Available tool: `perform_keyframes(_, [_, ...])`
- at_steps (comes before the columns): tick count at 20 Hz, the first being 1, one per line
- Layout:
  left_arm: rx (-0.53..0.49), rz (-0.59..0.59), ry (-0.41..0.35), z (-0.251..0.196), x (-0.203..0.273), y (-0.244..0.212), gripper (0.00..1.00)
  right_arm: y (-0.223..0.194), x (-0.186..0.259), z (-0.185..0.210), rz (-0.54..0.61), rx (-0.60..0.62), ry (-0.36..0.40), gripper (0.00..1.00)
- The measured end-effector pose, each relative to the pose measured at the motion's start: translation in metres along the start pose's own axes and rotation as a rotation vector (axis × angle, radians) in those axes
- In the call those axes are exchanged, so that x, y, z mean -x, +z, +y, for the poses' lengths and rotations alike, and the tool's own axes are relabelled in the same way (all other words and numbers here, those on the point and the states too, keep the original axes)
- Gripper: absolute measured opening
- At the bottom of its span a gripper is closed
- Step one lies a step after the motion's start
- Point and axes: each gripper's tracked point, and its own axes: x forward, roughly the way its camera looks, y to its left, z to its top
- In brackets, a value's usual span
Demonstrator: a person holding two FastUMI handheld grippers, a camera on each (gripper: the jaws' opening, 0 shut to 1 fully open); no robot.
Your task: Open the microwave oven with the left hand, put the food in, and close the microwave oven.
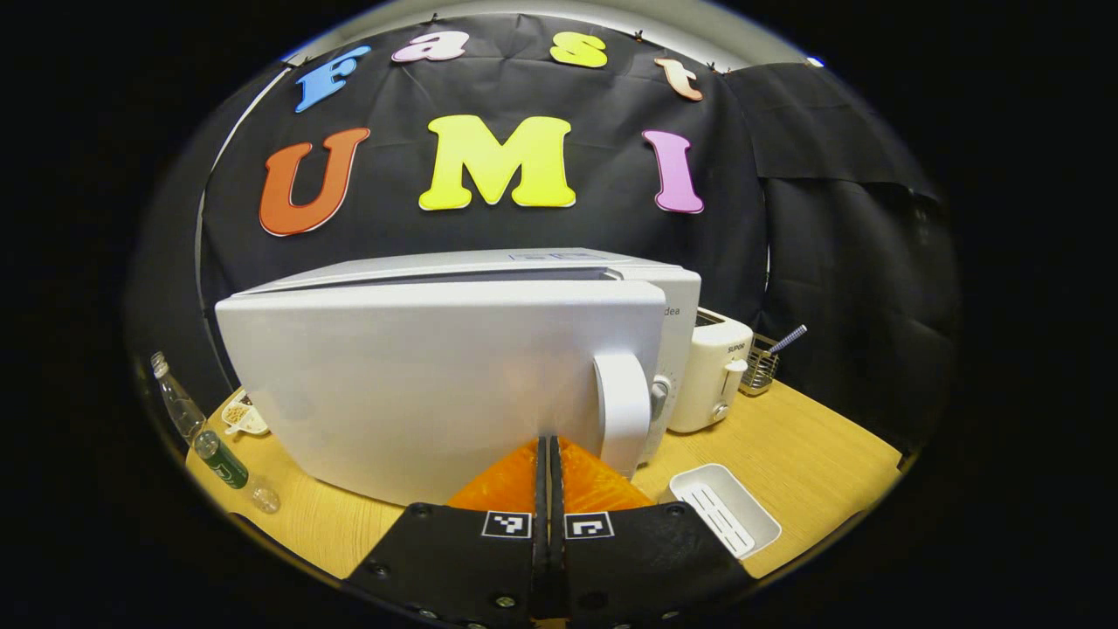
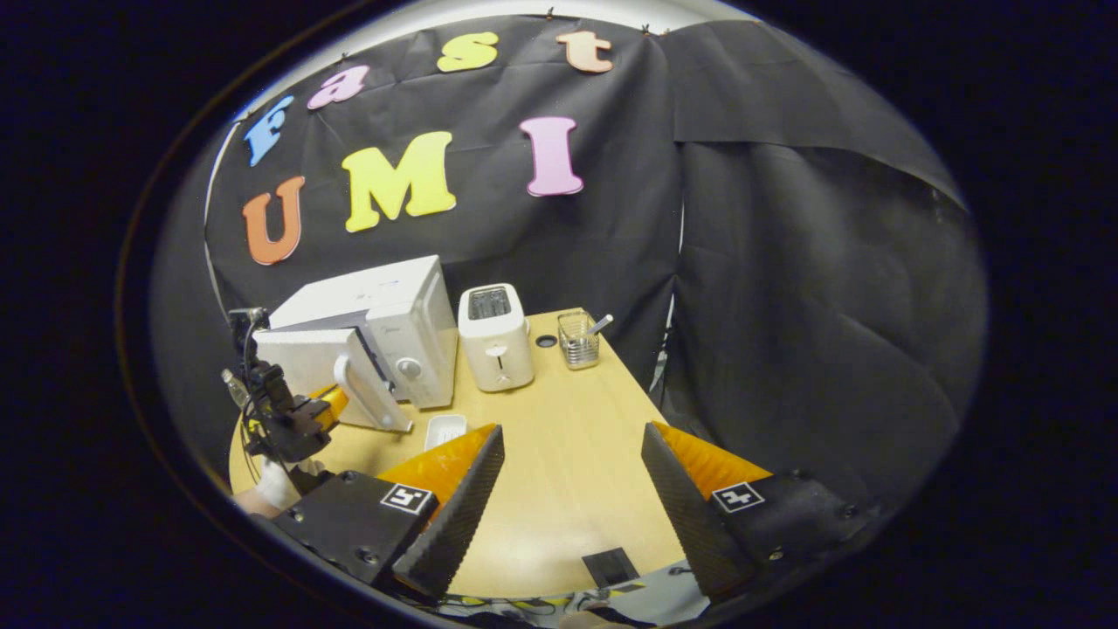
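The white microwave [image 1: 677, 306] stands at the back of the wooden table [image 1: 812, 445]. Its door [image 1: 419, 384] hangs ajar, swung out from the body on the handle side. My left gripper [image 1: 548, 442] is shut with nothing between its fingers, and its tips rest at the door's face just left of the white handle [image 1: 622, 411]. In the right gripper view the same gripper [image 2: 327, 404] sits by the door [image 2: 301, 354], held by a hand. My right gripper [image 2: 572, 428] is open and empty above the table's middle. The door hides the microwave's inside.
A white toaster [image 2: 495, 336] and a wire basket [image 2: 578, 339] with a utensil stand right of the microwave. An empty white tray [image 1: 725, 508] lies in front. Left of the door are a clear bottle [image 1: 179, 406], a green bottle [image 1: 223, 461] and a small dish [image 1: 244, 418].
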Motion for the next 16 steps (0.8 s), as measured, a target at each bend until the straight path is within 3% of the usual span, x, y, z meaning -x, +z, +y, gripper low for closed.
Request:
perform_keyframes(1, [0.003, 0.003, 0.004, -0.001, -0.007, 0.000, 0.00, 0.000, -0.003, -0.006, 0.003, -0.002, -0.008, 1.00])
perform_keyframes(2, [0.006, -0.001, 0.007, -0.001, -0.013, 0.003, 0.00, -0.001, -0.006, -0.010, 0.005, -0.007, -0.011, 1.00])
perform_keyframes(3, [0.010, 0.001, 0.011, -0.002, -0.019, 0.004, 0.00, -0.002, -0.008, -0.015, 0.009, -0.012, -0.017, 0.91])
perform_keyframes(4, [0.010, 0.004, 0.015, -0.001, -0.024, 0.004, 0.00, -0.002, -0.011, -0.019, 0.012, -0.018, -0.022, 1.00])
perform_keyframes(5, [0.010, 0.007, 0.020, -0.001, -0.029, 0.003, 0.00, -0.003, -0.013, -0.023, 0.016, -0.025, -0.027, 0.91])
perform_keyframes(7, [0.021, 0.016, 0.039, 0.003, -0.034, 0.003, 0.00, -0.003, -0.019, -0.026, 0.025, -0.039, -0.027, 0.91])
perform_keyframes(8, [0.032, 0.015, 0.038, 0.001, -0.035, 0.002, 0.00, -0.004, -0.024, -0.028, 0.029, -0.040, -0.029, 1.00])
perform_keyframes(9, [0.031, 0.020, 0.037, 0.001, -0.036, 0.001, 0.00, -0.002, -0.026, -0.029, 0.030, -0.042, -0.028, 0.91])
perform_keyframes(10, [0.034, 0.017, 0.037, 0.001, -0.037, 0.002, 0.00, -0.002, -0.030, -0.028, 0.037, -0.043, -0.024, 0.91])
perform_keyframes(11, [0.048, 0.022, 0.040, 0.002, -0.040, 0.002, 0.00, -0.002, -0.033, -0.026, 0.040, -0.042, -0.018, 1.00])
perform_keyframes(12, [0.069, 0.024, 0.044, 0.002, -0.045, 0.003, 0.00, -0.002, -0.035, -0.024, 0.044, -0.039, -0.015, 1.00])
perform_keyframes(13, [0.092, 0.048, 0.047, 0.002, -0.049, 0.001, 0.00, -0.003, -0.037, -0.023, 0.050, -0.036, -0.008, 0.91])
perform_keyframes(16, [0.103, 0.056, 0.050, 0.000, -0.049, -0.002, 0.00, 0.001, -0.043, -0.013, 0.056, -0.016, 0.016, 0.91])
